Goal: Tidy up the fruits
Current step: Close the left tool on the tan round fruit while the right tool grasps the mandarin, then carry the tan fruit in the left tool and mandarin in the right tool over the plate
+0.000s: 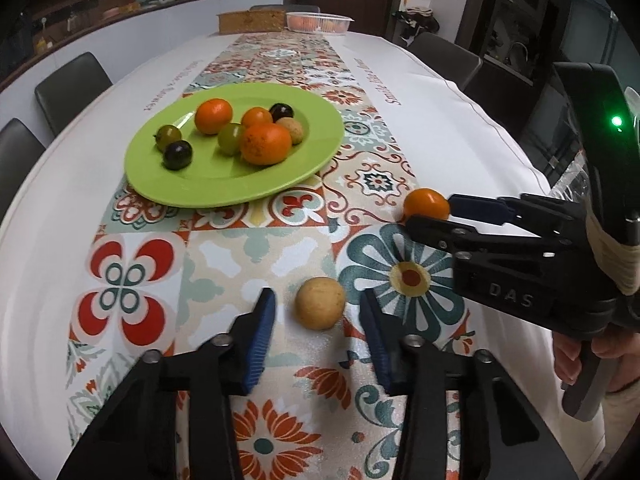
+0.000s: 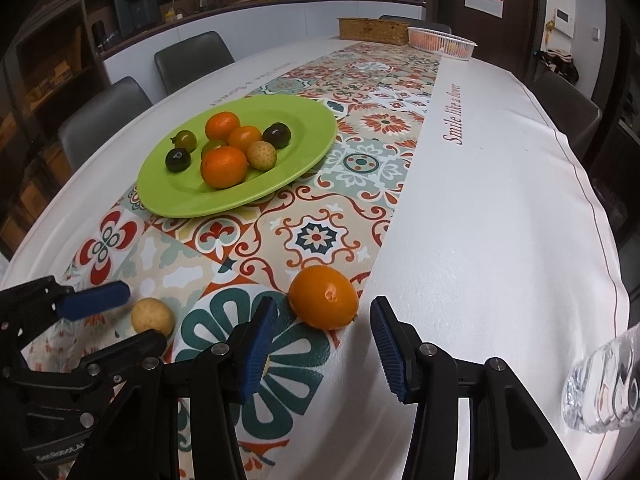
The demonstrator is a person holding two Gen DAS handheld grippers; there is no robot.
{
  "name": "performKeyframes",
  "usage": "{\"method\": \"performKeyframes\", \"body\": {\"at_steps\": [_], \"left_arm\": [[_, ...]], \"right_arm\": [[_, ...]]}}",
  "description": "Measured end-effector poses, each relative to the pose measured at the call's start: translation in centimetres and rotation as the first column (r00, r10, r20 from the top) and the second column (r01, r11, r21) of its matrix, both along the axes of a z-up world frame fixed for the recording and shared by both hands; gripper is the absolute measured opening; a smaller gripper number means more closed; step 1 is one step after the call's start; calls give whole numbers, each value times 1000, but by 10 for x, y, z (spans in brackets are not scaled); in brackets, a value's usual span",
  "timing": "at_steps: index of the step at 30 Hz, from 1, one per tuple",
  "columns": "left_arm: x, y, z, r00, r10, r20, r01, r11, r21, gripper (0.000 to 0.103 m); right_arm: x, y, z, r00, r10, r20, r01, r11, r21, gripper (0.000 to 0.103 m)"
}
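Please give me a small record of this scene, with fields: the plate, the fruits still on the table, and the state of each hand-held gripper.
plate: green plate on the patterned tablecloth, holding eight small fruits (orange, green, dark, tan)
fruit off plate 1: tan round fruit, on the cloth
fruit off plate 2: orange fruit, on the cloth
left hand-held gripper: open, fingers either side of the tan fruit, not touching
right hand-held gripper: open, orange fruit just ahead of its fingers
far end of table: woven basket, white plastic basket
near right edge: clear bottle
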State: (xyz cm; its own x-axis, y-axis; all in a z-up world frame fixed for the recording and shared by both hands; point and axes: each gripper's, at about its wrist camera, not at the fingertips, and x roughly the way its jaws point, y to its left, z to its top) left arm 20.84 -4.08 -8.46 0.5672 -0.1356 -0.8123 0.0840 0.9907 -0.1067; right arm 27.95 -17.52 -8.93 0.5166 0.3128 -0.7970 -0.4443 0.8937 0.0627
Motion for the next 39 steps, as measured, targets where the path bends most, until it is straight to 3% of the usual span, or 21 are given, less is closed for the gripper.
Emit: {"method": "performKeyframes", "body": {"at_steps": [3, 9, 17, 39], "left_arm": [[2, 1, -2, 1000, -4, -11, 4, 1000, -17, 28], [3, 2, 0, 1000, -9, -3, 9, 1000, -14, 27], [-1, 4, 14, 999, -15, 39, 16, 1000, -17, 27], [-26, 20, 70, 981, -35, 190, 42, 999, -33, 27]], "right_arm": [[2, 2, -2, 1000, 1, 0, -1, 1000, -6, 48], [3, 6, -4, 1000, 8, 1, -8, 1000, -16, 38], [-6, 5, 3, 1000, 14, 15, -14, 1000, -2, 38], [-47, 15, 64, 992, 9, 129, -18, 997, 70, 38]]}}
